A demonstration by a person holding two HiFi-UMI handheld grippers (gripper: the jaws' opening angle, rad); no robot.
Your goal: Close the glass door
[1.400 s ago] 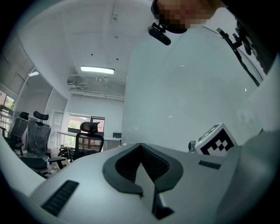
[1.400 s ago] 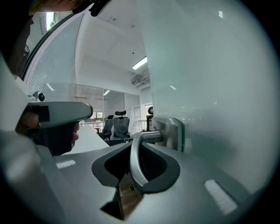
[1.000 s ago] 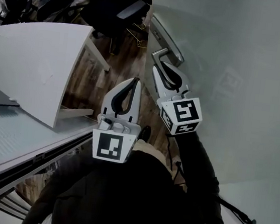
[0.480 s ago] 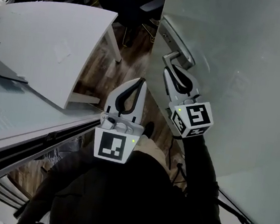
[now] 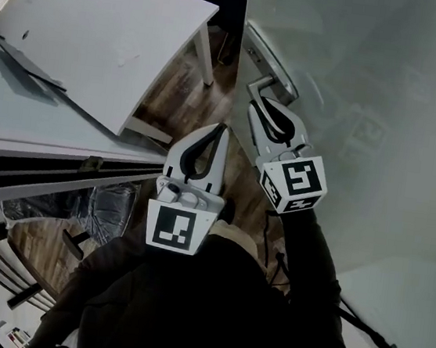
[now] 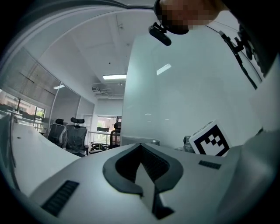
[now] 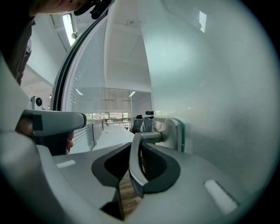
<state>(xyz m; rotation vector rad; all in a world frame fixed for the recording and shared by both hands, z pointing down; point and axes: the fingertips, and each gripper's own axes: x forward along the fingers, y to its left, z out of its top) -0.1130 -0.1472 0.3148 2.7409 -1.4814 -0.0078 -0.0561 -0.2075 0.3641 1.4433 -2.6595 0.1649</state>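
Head view: the handle [image 5: 260, 85] of the glass door [image 5: 371, 86] is seemingly clamped by the right gripper [image 5: 254, 107]. The left gripper [image 5: 222, 129] is held pressed together beside it. A white desk [image 5: 101, 37] and wood floor [image 5: 176, 101] are seen leftward.

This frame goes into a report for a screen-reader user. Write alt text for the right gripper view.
The jaws of the right gripper are closed on the lever of a metal door handle, which runs down between them. The handle is mounted on a frosted glass door that fills the right side of the view, and wood floor shows below the jaws.
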